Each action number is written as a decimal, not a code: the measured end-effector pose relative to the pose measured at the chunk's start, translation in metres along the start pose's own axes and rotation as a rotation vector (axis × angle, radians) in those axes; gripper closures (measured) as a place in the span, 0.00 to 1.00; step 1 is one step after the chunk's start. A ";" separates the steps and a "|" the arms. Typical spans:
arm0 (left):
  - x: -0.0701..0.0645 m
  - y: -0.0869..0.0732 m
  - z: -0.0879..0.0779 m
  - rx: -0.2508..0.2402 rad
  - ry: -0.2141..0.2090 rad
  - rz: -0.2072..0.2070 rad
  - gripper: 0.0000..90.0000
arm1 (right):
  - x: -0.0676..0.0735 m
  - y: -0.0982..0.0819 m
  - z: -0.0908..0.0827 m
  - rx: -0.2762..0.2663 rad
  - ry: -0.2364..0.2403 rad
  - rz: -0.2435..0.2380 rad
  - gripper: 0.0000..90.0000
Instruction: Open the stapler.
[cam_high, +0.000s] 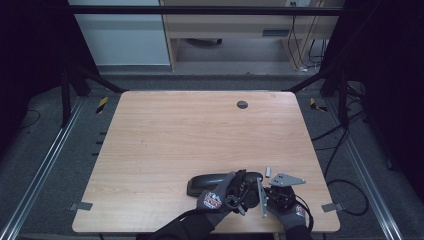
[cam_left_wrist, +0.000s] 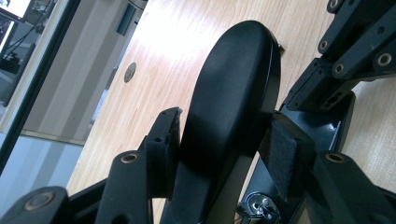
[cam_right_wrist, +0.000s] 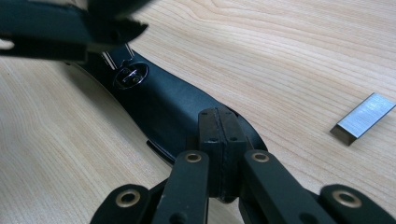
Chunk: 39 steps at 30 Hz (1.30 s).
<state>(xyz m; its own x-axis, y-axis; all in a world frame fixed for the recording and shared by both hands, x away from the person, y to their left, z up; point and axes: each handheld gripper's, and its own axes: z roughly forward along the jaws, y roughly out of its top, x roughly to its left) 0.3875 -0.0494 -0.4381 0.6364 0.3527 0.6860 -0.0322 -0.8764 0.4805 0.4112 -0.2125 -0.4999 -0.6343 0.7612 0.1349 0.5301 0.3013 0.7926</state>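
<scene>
A black stapler lies near the table's front edge, hinged open. My left gripper is shut on its raised rounded top arm, with a pad on each side. The stapler's flat base rests on the wood. My right gripper is shut, pads together, its tip at the base's near end. In the high view both gloved hands meet over the stapler's right end, left gripper beside right gripper. A small metal strip of staples lies on the table to the right.
The wooden table has a round cable hole near its far edge. The staple strip sits just beyond the right gripper's grey plate. Metal rails and cables run along the floor on both sides.
</scene>
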 end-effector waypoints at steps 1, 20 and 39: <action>0.001 0.000 -0.001 -0.007 0.001 -0.010 0.55 | 0.000 0.000 0.000 0.000 0.000 0.000 1.00; 0.019 -0.004 -0.016 -0.047 0.000 -0.081 0.57 | 0.000 0.000 0.000 -0.001 -0.006 -0.004 1.00; 0.037 -0.010 -0.031 -0.072 0.019 -0.130 0.59 | 0.001 0.000 0.000 -0.001 -0.005 -0.006 1.00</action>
<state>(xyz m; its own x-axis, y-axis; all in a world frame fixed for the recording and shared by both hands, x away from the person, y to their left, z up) 0.3872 -0.0172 -0.4008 0.6245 0.4683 0.6251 -0.0060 -0.7975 0.6033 0.4108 -0.2120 -0.4999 -0.6346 0.7623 0.1272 0.5255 0.3050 0.7942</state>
